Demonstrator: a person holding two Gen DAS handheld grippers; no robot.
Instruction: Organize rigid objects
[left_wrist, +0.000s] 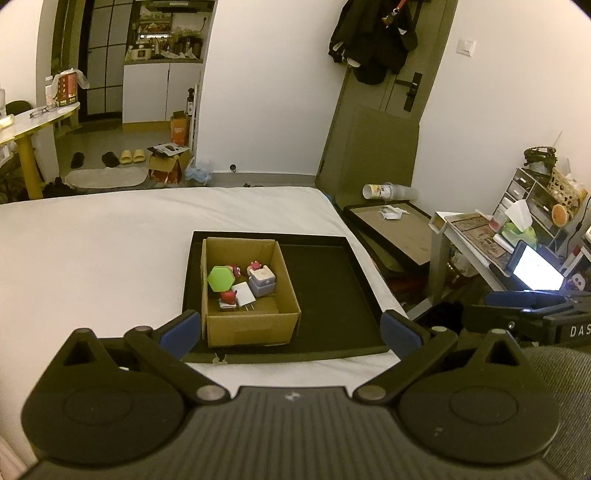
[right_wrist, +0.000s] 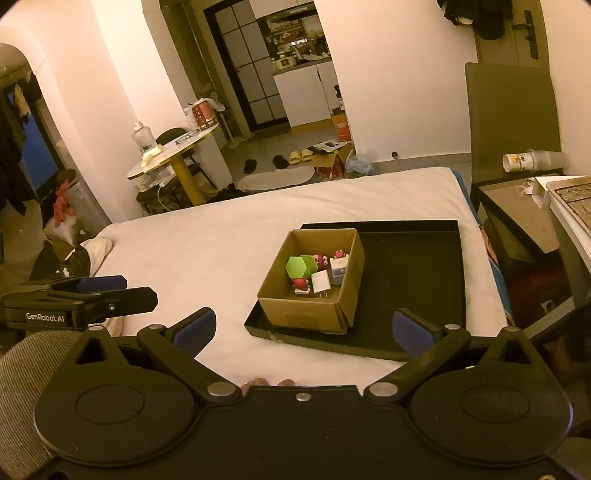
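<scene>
Hovering w/ both tools spread, empty: left tool (left_wrist: 291, 328), right tool (right_wrist: 303, 326). Cardboard box (left_wrist: 255, 325) light, stiff — grip walls at 3 & 9 o'clock.

Hidden and hard to see

The small red toys (left_wrist: 228, 296) in the brown cardboard box (left_wrist: 251, 325) are too tiny to tell; the green hexagon piece (left_wrist: 220, 278) hides one.

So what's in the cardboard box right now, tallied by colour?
Inside the cardboard box:
Green: 1, hexagonal piece
Red or pink: 3, small figures
White: 1, plug charger
Pale lavender: 1, cube
Total: 6
</scene>
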